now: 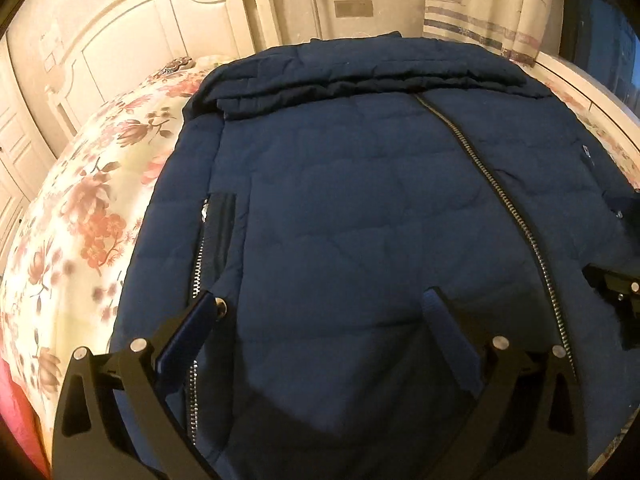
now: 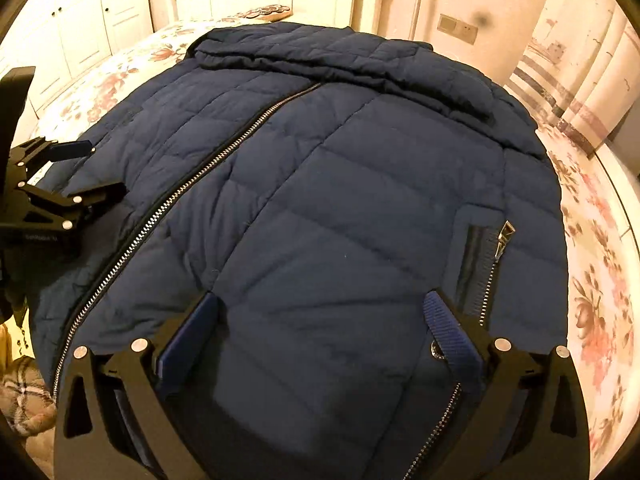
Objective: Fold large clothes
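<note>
Overhead, both tools (image 1: 320, 308) (image 2: 324, 312) spread apart above navy jacket (image 1: 360, 200); small chest label (image 1: 586, 152) perhaps unreadable.

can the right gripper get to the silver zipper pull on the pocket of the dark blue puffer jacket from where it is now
Probably yes. The right gripper hangs open over the dark blue puffer jacket, and the silver pocket zipper pull lies exposed just ahead of its right finger, with nothing over it. The left gripper is across the front zipper, out of the way.

Both views are being lit warmly and dimly — a yellow cast is being thrown everywhere. Edges are being bent by fisheye distortion, corners blackened — fine detail is being softened.
</note>
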The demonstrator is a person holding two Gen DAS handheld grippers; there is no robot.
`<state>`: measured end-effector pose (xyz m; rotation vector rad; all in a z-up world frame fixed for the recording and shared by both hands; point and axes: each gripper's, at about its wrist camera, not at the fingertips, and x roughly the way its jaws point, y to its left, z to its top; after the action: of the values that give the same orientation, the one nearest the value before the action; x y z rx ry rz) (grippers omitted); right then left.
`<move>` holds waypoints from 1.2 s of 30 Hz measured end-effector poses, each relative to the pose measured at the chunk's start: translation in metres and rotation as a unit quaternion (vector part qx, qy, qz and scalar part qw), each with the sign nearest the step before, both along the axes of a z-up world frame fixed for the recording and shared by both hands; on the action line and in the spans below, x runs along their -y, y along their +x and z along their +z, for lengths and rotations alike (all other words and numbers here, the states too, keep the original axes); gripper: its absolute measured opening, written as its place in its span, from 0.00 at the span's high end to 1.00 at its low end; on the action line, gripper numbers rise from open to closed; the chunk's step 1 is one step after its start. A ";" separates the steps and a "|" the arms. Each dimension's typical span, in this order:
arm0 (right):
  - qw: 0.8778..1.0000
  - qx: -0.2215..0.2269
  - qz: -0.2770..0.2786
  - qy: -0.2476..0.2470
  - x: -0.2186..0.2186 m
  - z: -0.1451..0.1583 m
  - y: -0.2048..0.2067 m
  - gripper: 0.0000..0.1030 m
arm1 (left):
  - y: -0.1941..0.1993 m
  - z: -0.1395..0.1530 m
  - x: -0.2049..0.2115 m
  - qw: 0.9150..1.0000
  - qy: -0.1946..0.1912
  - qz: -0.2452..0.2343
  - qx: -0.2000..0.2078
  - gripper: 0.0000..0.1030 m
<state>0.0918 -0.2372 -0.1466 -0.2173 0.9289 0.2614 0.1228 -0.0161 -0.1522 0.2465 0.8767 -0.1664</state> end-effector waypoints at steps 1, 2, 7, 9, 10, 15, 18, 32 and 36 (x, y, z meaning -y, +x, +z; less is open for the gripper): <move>1.000 0.000 0.000 -0.002 -0.001 0.000 0.000 0.04 | -0.001 -0.001 0.001 1.000 0.004 0.000 0.004 0.02; 1.000 0.000 0.001 -0.004 -0.001 -0.001 0.000 0.04 | -0.001 -0.001 0.002 1.000 0.005 0.000 0.004 0.02; 1.000 -0.001 -0.019 -0.010 -0.002 0.008 -0.013 0.05 | -0.015 0.010 -0.017 0.998 -0.055 0.019 -0.015 0.03; 1.000 0.014 -0.006 0.002 -0.008 0.018 -0.032 0.05 | -0.029 0.018 -0.024 0.997 -0.076 0.005 -0.002 0.03; 1.000 0.022 0.013 0.010 -0.013 0.023 -0.044 0.05 | -0.037 0.021 -0.024 0.997 -0.075 -0.007 0.004 0.02; 0.998 0.013 0.059 -0.012 -0.033 -0.002 -0.073 0.04 | -0.063 -0.004 -0.010 0.999 -0.026 -0.046 0.009 0.02; 0.998 0.021 0.053 0.035 -0.020 -0.007 -0.076 0.05 | -0.069 -0.006 -0.013 0.998 -0.031 -0.044 0.033 0.02; 0.998 0.051 -0.013 0.046 0.030 0.001 -0.117 0.05 | -0.102 0.002 -0.053 0.998 -0.030 -0.030 0.055 0.02; 0.997 0.058 -0.028 0.041 0.044 -0.004 -0.125 0.04 | -0.105 -0.006 -0.062 0.998 -0.028 -0.025 0.045 0.02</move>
<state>-0.0336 -0.2816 -0.1504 -0.1299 0.8056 0.2327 0.0174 0.0463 -0.1577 0.2219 0.7758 -0.2237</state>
